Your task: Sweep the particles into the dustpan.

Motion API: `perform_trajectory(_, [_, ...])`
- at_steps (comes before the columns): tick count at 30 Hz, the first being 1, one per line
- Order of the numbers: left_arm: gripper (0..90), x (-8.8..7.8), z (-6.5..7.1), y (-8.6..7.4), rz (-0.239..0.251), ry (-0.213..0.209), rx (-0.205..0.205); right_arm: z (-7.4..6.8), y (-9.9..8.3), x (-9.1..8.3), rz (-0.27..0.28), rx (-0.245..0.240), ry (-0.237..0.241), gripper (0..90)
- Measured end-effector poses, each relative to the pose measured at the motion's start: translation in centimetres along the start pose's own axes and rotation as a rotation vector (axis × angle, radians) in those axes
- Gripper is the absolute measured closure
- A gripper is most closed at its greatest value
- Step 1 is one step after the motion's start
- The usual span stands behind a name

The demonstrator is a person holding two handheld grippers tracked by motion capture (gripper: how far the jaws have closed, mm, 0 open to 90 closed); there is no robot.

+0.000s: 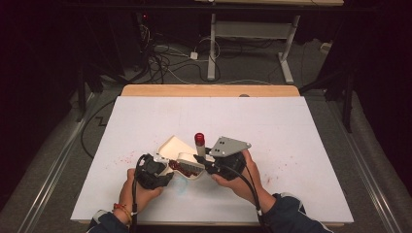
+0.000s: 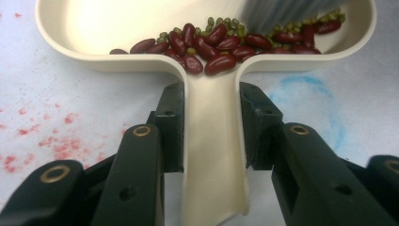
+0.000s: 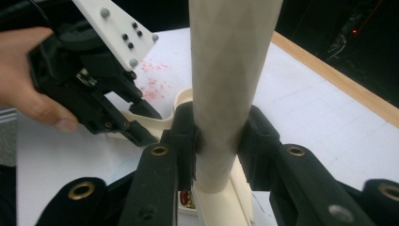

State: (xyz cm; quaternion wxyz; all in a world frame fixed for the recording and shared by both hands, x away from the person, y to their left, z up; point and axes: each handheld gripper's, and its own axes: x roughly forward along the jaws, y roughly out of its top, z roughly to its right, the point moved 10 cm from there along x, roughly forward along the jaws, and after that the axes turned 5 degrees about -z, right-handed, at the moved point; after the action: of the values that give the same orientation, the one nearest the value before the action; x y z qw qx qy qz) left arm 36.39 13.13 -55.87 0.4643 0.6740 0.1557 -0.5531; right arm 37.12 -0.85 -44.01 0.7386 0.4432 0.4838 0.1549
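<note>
While the left gripper [image 2: 207,117] is clamping the dustpan [image 2: 207,155] handle, the right gripper [image 3: 219,136], clamped on the brush [image 3: 226,70] handle, is sweeping beans [image 2: 221,40] in; next, probably lifting the pan level.

A table [image 1: 311,160] covered by a white sheet, with a strip of bare light wood showing along its far edge. The white surface carries scattered red specks and smears toward the near left part [image 1: 127,158], seen close up in the left gripper view as pinkish-red stains [image 2: 56,146] beside the handle of a cream dustpan [image 2: 117,28]. A faint blue scribbled ring [image 2: 306,94] marks the sheet to the other side of that handle. The dustpan sits low at the near middle of the table, holding dark red beans [image 2: 221,42] mixed with small green ones; whether it rests fully on the sheet cannot be told
</note>
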Motion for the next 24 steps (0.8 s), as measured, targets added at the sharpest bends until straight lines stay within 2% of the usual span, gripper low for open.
perform_trajectory(6, [63.8, -0.1, -0.1, 0.0, 0.004, -0.002, -0.003, 0.4, 0.4, -0.5, 0.021, 0.006, -0.020, 70.4])
perform_trajectory(13, [63.7, -0.2, -0.4, -0.1, 0.010, -0.003, -0.010, 1.6, 0.8, -1.8, 0.051, 0.024, -0.046, 70.4])
perform_trajectory(24, [63.8, -0.4, -1.2, -0.3, 0.026, 0.002, -0.030, 4.6, 0.3, -4.5, 0.084, 0.051, -0.093, 70.4])
